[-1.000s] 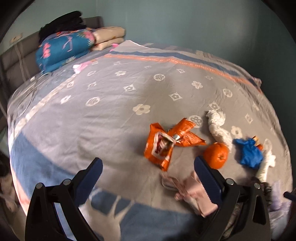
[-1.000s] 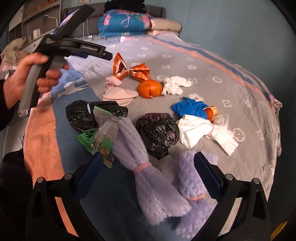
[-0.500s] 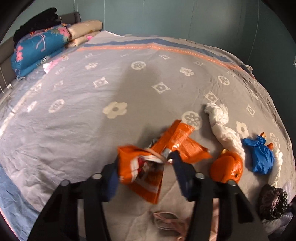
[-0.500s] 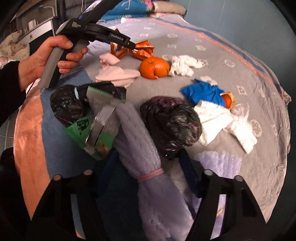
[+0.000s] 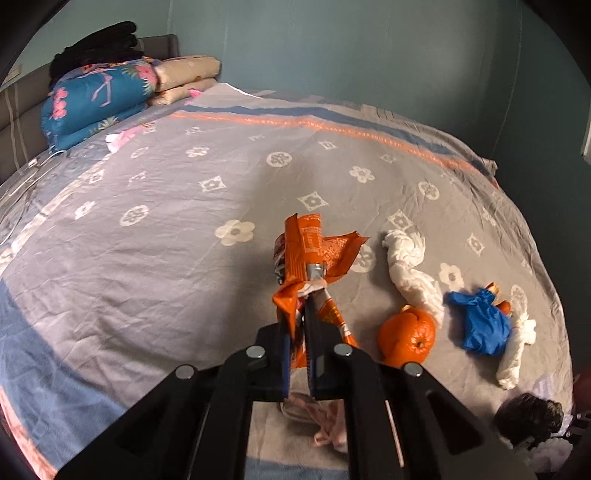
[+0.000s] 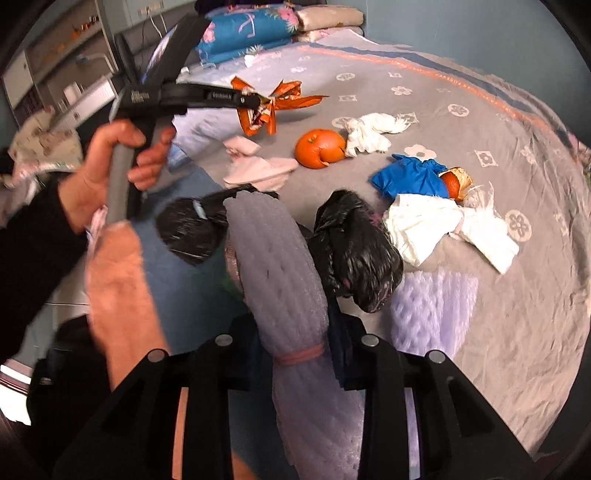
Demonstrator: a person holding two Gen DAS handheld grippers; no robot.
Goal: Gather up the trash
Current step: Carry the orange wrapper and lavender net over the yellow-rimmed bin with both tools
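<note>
Your left claw hid the lower part of the orange wrapper between its arms, and the pink scrap beneath showed only in part. In your right wrist view the purple foam roll covered most of the silver and green packet behind it, and the peach stripe of the bed cover was smeared with blur. The shelf items at upper left were too small to make out.
</note>
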